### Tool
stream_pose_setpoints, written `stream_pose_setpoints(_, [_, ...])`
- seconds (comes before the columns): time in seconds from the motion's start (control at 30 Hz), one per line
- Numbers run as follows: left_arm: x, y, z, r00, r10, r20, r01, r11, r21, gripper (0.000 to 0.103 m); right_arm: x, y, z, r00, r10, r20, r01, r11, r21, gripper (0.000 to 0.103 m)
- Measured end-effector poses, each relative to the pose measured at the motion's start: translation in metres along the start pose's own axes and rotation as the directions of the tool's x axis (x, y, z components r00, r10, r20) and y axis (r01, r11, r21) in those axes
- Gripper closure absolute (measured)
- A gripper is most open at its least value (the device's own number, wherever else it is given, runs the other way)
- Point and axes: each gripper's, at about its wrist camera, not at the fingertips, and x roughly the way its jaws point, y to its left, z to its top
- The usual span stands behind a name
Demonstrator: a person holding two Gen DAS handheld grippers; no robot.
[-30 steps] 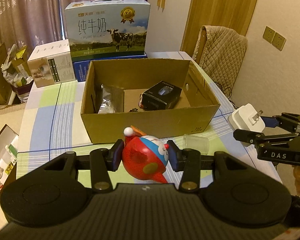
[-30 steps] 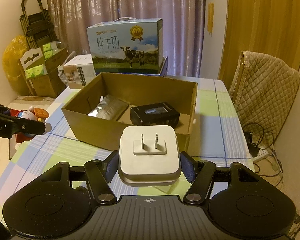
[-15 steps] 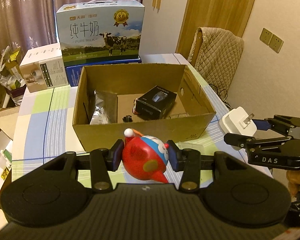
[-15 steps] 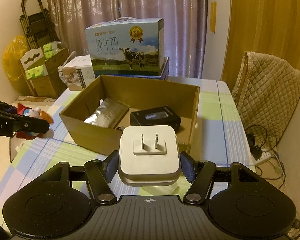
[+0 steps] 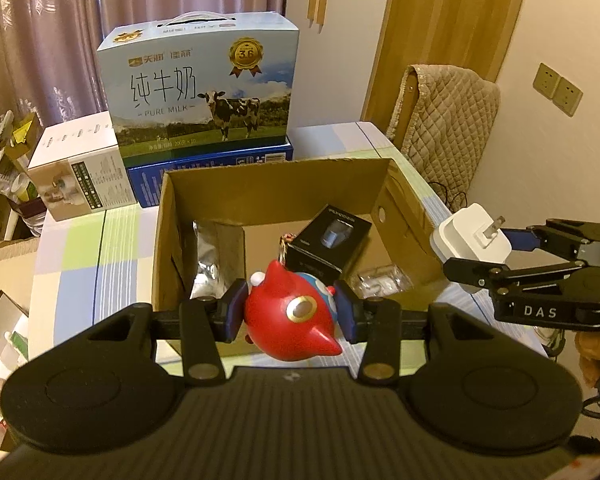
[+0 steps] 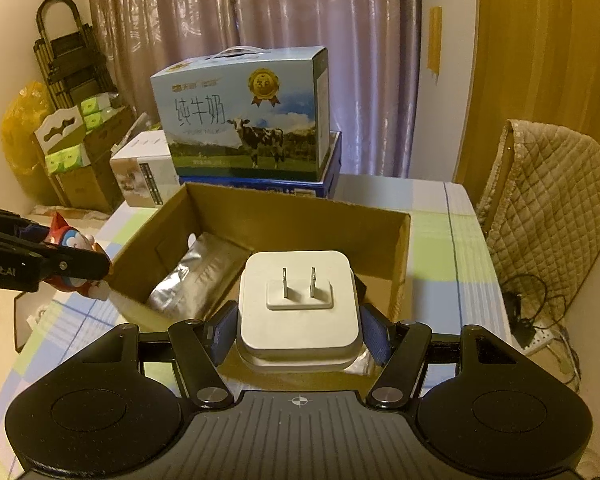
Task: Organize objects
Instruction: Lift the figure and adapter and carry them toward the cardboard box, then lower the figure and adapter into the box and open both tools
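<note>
I carried both loads to the cardboard box (image 5: 172, 240), left gripper (image 5: 290, 312) pinching the red toy (image 5: 288, 320), right gripper (image 6: 298, 330) clamping the charger (image 6: 298, 304); next, lowering inside.

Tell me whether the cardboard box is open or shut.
Open. The cardboard box has no lid over it; a silver pouch and a black box show inside.

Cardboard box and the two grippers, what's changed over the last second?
Both hand-held grippers moved in toward the open brown cardboard box: the left carried the red round cartoon toy over its near wall, the right brought the white square plug adapter over it. Both grips and the box contents are unchanged.
</note>
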Motion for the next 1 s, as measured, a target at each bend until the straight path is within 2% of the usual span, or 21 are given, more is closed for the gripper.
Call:
stream_pose_setpoints(0.27, [0.04, 0.013, 0.023, 1.0, 0.0, -0.023, 0.0, 1.0, -0.017, 0.062, 0.034, -0.009, 0.015, 1.0, 0.004, -0.015, -0.004, 1.0, 0.013, 0.041])
stream_pose_setpoints(0.63, [0.091, 0.023, 0.031, 0.998, -0.008, -0.066, 0.005, 0.999, -0.051, 0.062, 0.065, -0.022, 0.009, 0.999, -0.003, -0.045, 0.005, 0.999, 0.04, 0.041])
stream_pose_setpoints(0.7, [0.096, 0.025, 0.032, 0.999, -0.004, -0.053, 0.001, 0.998, -0.063, 0.055, 0.067, -0.023, 0.009, 0.999, -0.004, -0.045, 0.006, 0.999, 0.041, 0.041])
stream_pose_setpoints(1.0, [0.095, 0.034, 0.029, 0.999, 0.007, -0.042, -0.01, 0.997, -0.081, 0.055, 0.071, -0.026, 0.007, 0.999, -0.003, -0.049, 0.006, 0.999, 0.05, 0.041])
